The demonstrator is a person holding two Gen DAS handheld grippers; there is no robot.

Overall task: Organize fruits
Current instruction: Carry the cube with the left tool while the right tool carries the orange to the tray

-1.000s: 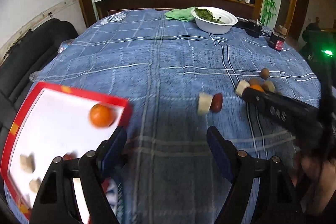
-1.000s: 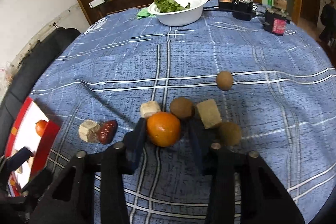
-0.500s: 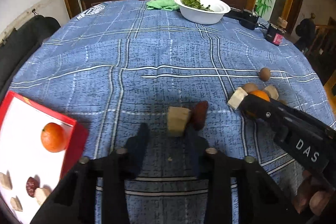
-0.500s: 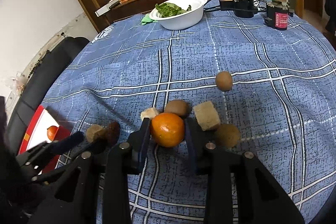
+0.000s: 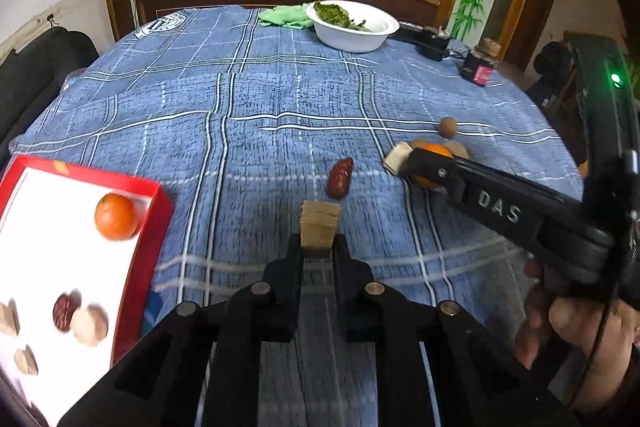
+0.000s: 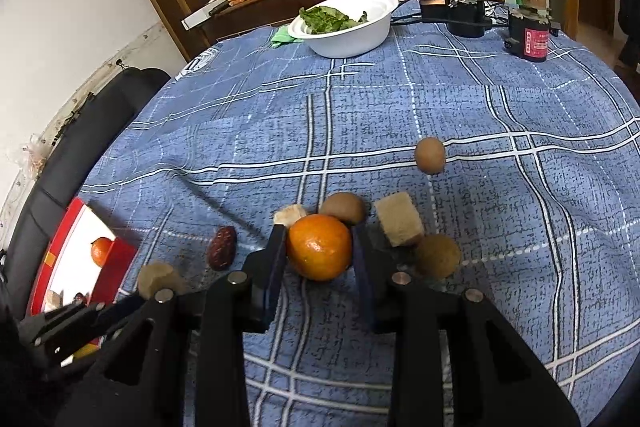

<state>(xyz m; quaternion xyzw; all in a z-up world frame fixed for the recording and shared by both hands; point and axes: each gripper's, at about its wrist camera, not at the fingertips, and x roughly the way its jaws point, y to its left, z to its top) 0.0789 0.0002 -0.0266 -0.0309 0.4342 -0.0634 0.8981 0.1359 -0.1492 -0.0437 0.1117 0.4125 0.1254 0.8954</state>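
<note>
My left gripper [image 5: 318, 247] is shut on a tan cube [image 5: 319, 227], held just clear of the blue checked cloth; from the right wrist view the same cube [image 6: 158, 279] shows at lower left. A red date [image 5: 341, 177] lies just beyond it. My right gripper [image 6: 319, 233] is shut on an orange [image 6: 319, 247] resting among the fruit cluster: a round brown fruit [image 6: 343, 207], a second brown fruit [image 6: 437, 255], a tan cube [image 6: 399, 219] and a smaller pale piece [image 6: 290, 214]. The red-rimmed tray [image 5: 160, 211] at left holds an orange [image 5: 115, 216], a date and several pale pieces.
A lone brown fruit [image 6: 430, 155] sits farther back. A white bowl of greens [image 6: 348, 27], a green cloth [image 5: 286, 17], black electronics [image 6: 464, 13] and a red-labelled jar [image 6: 534, 35] line the table's far side. A black chair [image 6: 80, 147] stands at left. A hand [image 5: 580, 339] holds the right gripper.
The left gripper swung from the tray to the tan cube beside the date, closed on it and drew it back from the date. The right gripper stayed shut on the orange.
</note>
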